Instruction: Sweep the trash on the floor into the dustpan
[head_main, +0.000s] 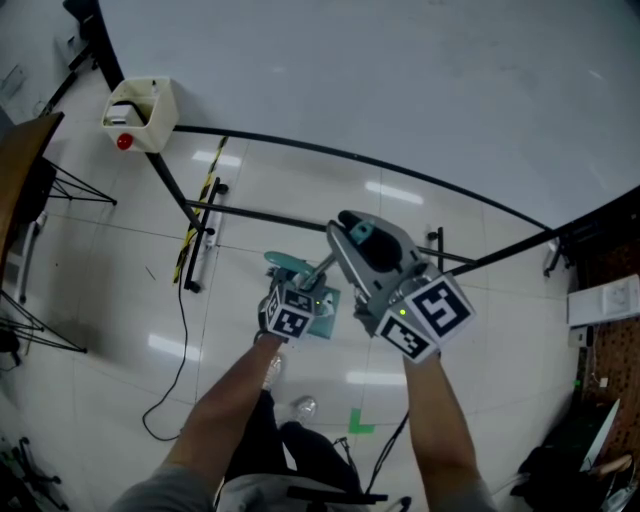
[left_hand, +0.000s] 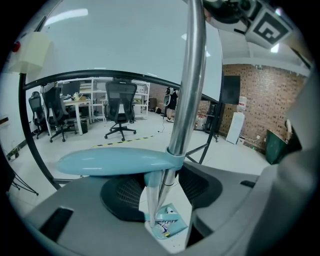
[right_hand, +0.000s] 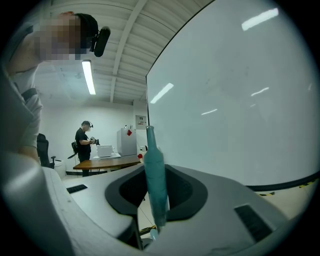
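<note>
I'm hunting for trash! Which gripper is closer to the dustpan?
Left. The left gripper sits just above the dustpan, around its pole. The right gripper is off to the side, shut on the broom handle.

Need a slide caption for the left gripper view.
Left gripper around the metal pole and teal handle, above a dustpan holding trash.

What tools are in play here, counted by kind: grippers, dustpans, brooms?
Grippers: 2 (left gripper, right gripper)
Dustpans: 1 (teal dustpan, down on the floor)
Brooms: 1 (broom, its teal grip clamped in the right gripper)
Total: 4
</note>
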